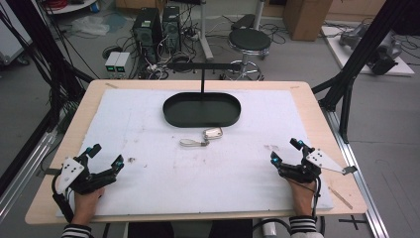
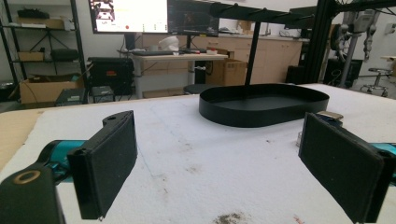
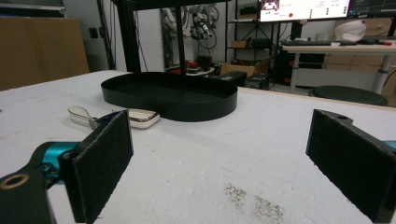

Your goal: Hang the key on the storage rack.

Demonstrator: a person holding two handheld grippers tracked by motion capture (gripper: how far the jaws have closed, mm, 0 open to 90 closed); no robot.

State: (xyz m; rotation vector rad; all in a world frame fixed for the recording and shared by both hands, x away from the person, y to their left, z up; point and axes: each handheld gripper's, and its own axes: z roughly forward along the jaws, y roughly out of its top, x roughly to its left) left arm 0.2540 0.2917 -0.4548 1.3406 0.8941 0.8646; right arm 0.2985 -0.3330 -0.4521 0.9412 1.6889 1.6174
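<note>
A black oval tray [image 1: 201, 109] with an upright post and a crossbar stands at the far middle of the white mat. Just in front of it lies a small white key fob with a grey strap [image 1: 204, 137]. My left gripper [image 1: 105, 155] rests near the front left corner, open, nothing between its jaws. My right gripper [image 1: 286, 151] rests near the front right, also open and empty. The left gripper view has the tray [image 2: 264, 103] ahead and the fob [image 2: 329, 115] peeking behind the right jaw. In the right gripper view, the fob [image 3: 140, 118] lies before the tray [image 3: 170, 96].
A white foam mat [image 1: 198, 168] covers most of the wooden table [image 1: 317, 99]. Small dark crumbs [image 1: 131, 159] mark the mat near the left gripper. A round stool [image 1: 249, 39], computer towers and cables stand on the floor beyond the far edge.
</note>
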